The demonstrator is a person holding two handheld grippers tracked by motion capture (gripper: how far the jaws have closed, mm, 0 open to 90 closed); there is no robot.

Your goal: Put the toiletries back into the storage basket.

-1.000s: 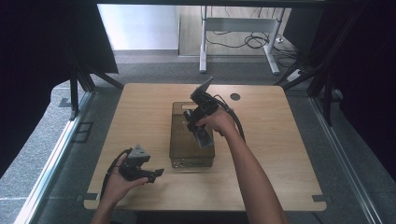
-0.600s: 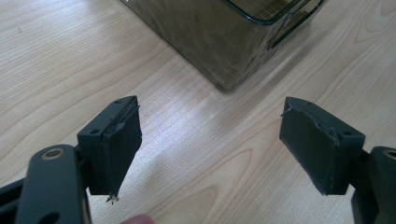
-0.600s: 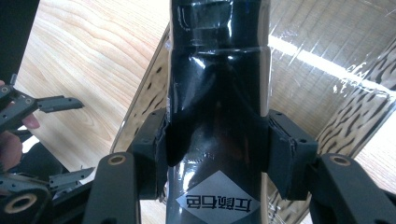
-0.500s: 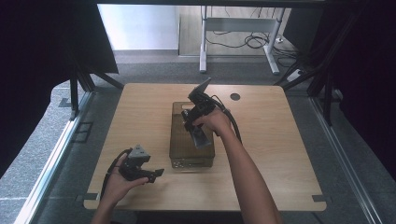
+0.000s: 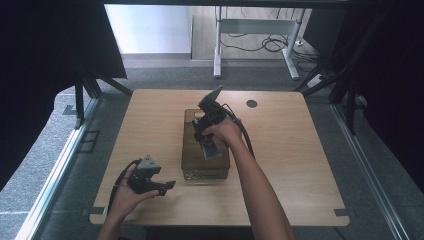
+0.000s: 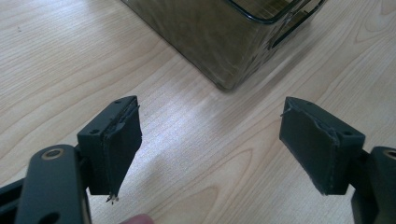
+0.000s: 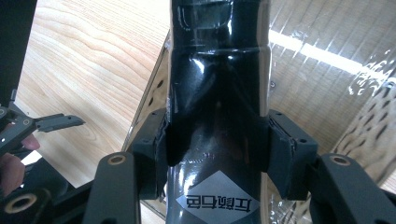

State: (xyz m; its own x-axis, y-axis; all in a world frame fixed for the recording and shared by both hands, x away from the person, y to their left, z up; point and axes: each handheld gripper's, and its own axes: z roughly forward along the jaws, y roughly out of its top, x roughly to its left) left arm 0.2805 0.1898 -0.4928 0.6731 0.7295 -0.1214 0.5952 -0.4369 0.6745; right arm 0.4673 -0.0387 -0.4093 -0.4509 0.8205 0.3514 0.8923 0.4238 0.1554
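One glossy black plastic bottle (image 7: 217, 93) sat clamped between the fingers (image 7: 285, 149) of your right gripper (image 5: 207, 145), which pressed on its two sides. Its body was dark and shiny with bright reflections, it carried a silver diamond-shaped label (image 7: 218, 203) printed with characters, and a clear wrap ringed its far end. You held it over the smoky translucent plastic box (image 5: 192, 167) in the middle of the light wooden surface (image 5: 300, 165). Your left gripper (image 5: 167, 186) rested near the front left of that surface, just beside the box's corner, its fingers (image 6: 114, 140) spread wide with nothing between them.
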